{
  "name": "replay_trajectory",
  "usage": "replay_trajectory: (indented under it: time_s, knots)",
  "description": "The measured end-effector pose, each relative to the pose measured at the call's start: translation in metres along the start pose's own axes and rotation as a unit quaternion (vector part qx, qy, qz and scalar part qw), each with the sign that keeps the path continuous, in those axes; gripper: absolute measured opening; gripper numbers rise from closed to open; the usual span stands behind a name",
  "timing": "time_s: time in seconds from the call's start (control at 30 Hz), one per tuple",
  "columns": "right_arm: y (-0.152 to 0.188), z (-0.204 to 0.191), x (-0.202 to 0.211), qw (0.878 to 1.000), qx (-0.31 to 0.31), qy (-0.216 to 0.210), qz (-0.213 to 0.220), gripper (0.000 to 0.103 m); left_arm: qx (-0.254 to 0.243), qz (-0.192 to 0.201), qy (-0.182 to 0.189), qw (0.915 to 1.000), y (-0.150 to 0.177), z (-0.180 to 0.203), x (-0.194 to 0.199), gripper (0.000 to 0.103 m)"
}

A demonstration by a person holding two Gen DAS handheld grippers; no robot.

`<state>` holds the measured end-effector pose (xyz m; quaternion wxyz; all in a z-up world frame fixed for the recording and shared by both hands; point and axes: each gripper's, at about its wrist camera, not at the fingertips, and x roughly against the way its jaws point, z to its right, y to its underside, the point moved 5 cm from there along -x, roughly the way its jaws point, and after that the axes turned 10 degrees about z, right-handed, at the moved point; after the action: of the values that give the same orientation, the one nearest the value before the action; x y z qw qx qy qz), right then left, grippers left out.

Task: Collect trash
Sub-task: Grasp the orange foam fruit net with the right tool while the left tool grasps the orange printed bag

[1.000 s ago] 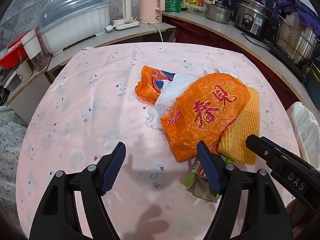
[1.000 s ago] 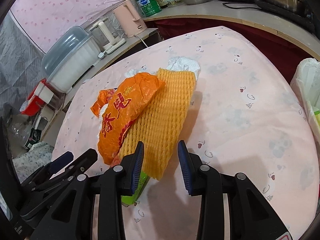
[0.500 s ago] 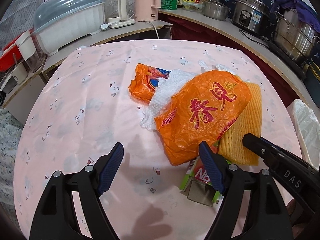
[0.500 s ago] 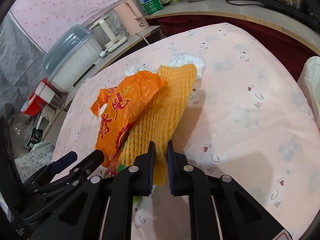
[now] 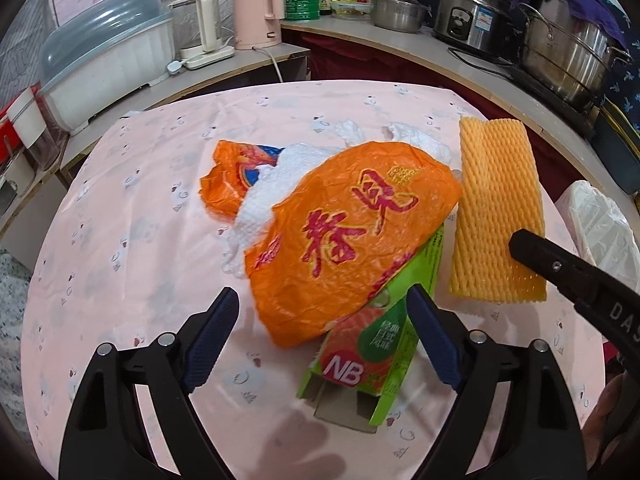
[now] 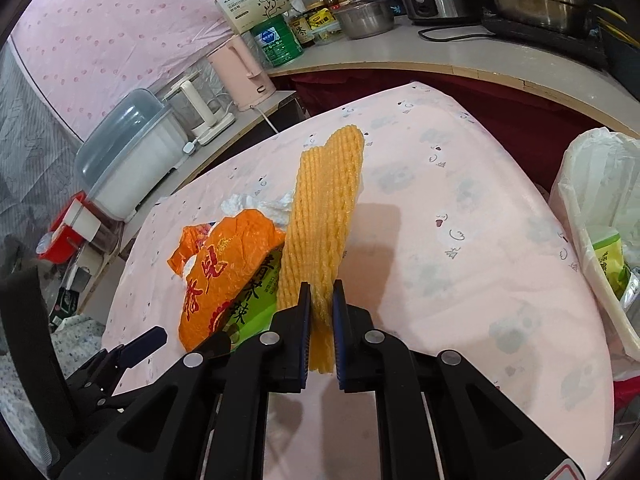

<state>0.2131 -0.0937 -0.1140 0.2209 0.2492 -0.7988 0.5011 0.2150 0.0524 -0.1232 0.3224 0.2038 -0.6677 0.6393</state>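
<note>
Trash lies heaped on the pink tablecloth (image 5: 120, 248) as we look along our left gripper (image 5: 324, 340). Its jaws are spread wide and have just been opening further; the near corner of the orange plastic bag (image 5: 340, 240) and the green carton (image 5: 376, 344) lie between the blue pads, which press on neither. A second ago the carton was mostly hidden behind the right-hand finger; now its "NB" face shows in full, and the heap sits nearer to us. White paper towel (image 5: 260, 200) pokes out from under the bag. The yellow foam net (image 5: 496, 208), which earlier lay tucked against the bag's right edge, now stands apart from it, with our right gripper (image 5: 532, 250) reaching onto its lower right side.

From the right wrist, our right gripper (image 6: 320, 316) is pinched on the near end of the foam net (image 6: 324, 208), the pads squeezing it thin. A second ago these jaws stood apart with the net flat on the cloth; now the net is tilted up on edge. The white-lined trash bin (image 6: 588, 200) stands at the table's right edge.
</note>
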Motion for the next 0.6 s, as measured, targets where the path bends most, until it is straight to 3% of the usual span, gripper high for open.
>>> replay_trajectory:
  time_s: [0.17, 0.23, 0.6]
  knots:
    - [0.0, 0.005, 0.0, 1.0, -0.001, 0.004, 0.0, 0.01, -0.001, 0.0, -0.002, 1.0, -0.004, 0.006, -0.013, 0.08]
    - [0.0, 0.006, 0.0, 1.0, -0.001, 0.005, -0.001, 0.01, -0.001, -0.002, -0.002, 1.0, -0.005, 0.007, -0.016, 0.066]
    - [-0.003, 0.01, 0.008, 1.0, -0.004, 0.004, 0.006, 0.01, 0.024, 0.001, 0.002, 0.9997, -0.011, -0.001, -0.005, 0.022]
